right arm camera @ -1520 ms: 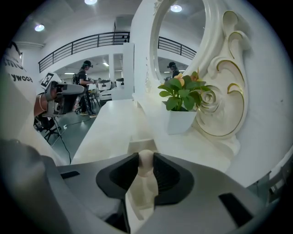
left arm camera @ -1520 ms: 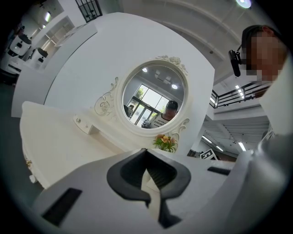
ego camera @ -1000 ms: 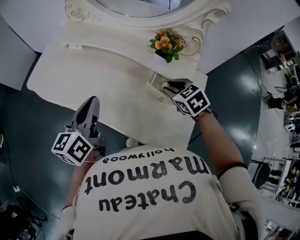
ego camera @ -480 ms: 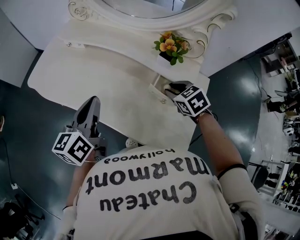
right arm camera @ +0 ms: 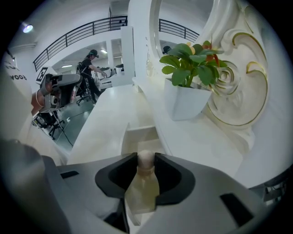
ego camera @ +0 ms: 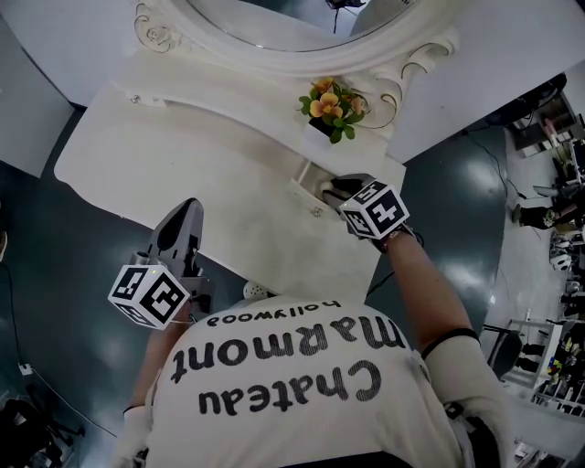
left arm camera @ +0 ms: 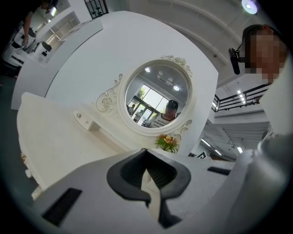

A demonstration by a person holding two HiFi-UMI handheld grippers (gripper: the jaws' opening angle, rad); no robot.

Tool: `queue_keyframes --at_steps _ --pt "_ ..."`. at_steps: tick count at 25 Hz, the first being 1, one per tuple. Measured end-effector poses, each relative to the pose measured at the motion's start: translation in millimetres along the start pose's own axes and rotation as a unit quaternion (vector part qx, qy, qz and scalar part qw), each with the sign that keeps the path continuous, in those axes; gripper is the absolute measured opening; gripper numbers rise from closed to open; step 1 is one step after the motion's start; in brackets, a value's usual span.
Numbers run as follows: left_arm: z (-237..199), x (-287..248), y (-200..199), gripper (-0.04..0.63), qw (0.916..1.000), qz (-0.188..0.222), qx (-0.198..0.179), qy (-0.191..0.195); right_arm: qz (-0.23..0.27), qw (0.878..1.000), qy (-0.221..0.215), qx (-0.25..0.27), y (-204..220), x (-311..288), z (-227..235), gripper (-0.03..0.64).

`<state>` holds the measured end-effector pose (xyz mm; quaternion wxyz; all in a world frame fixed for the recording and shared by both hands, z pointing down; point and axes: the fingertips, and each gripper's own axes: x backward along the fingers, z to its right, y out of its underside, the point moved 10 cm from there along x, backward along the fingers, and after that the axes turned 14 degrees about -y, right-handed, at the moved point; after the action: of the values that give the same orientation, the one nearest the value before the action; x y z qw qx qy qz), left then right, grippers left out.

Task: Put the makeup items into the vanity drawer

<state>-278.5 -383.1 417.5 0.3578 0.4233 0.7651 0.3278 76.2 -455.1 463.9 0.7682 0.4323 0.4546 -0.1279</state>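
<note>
The small vanity drawer (ego camera: 313, 177) stands pulled open at the right of the white vanity top (ego camera: 183, 155), below the flower pot. My right gripper (ego camera: 340, 187) reaches over its front edge. In the right gripper view a pale beige makeup bottle (right arm camera: 143, 187) with a round cap sits between the pads of the right gripper (right arm camera: 146, 157), above the open drawer (right arm camera: 139, 133); the jaws are opening around it. My left gripper (ego camera: 187, 210) hangs off the vanity's near edge, shut and empty, and in its own view the left gripper (left arm camera: 146, 157) points at the mirror.
A white pot of orange flowers (ego camera: 331, 102) stands just behind the drawer, close to the right gripper, and shows as the pot (right arm camera: 187, 98) on the right. The oval mirror (ego camera: 274, 18) rises at the back. A second small drawer knob (ego camera: 135, 98) sits at the far left.
The right gripper has edged further over the open drawer with the bottle. The left gripper has stayed by the vanity's near edge, only drifting slightly in the picture.
</note>
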Motion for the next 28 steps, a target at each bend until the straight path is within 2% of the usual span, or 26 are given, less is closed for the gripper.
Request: queue_keyframes --at_steps 15,28 --pt "5 -4 1 0.008 0.9998 -0.009 -0.012 0.010 0.000 1.000 -0.004 -0.012 1 2 1 0.146" --pt "17 32 -3 0.008 0.9993 0.017 -0.032 -0.004 0.015 1.000 0.013 -0.008 3 10 -3 0.170"
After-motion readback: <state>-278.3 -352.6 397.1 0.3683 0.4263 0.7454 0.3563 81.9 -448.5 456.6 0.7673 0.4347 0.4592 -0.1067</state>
